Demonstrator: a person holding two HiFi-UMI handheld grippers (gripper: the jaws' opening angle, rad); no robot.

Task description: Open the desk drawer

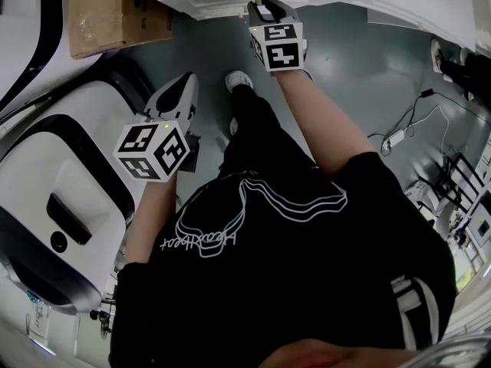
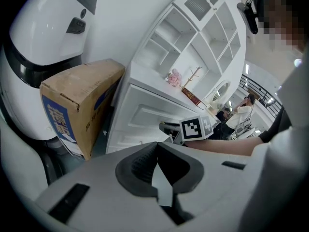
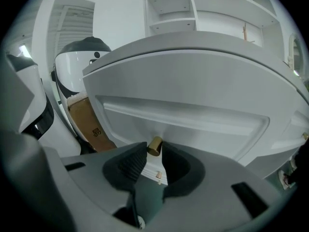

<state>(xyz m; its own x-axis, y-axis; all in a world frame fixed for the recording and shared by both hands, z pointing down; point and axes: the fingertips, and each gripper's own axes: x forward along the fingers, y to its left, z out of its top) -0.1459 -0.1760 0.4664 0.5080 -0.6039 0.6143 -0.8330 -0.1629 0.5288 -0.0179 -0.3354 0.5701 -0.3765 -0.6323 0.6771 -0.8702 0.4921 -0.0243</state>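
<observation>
Drawer: white drawer front [image 3: 193,105] is sitting closed under the desk top, right ahead of the right gripper [image 3: 154,152].
Grab point: small brass knob [image 3: 154,146]; right jaws are pinching it at the tips.
Handling: probably rigid and sliding straight out; knob is looking smooth, so likely slipping on a skewed pull.
Left gripper [image 2: 157,151]: jaws are meeting, holding nothing.
Room: grey floor [image 1: 360,60]; cardboard box [image 2: 77,105] is standing beside the desk.

White drawer [image 3: 193,105] with a brass-gold knob [image 3: 154,146]; brown cardboard box [image 2: 77,105] printed blue; the left gripper [image 2: 157,145] and right gripper [image 3: 153,150] are grey, their cubes [image 1: 152,150] patterned in black-and-white squares; grey-green floor [image 1: 360,67]; black shirt [image 1: 307,267], white line drawing
</observation>
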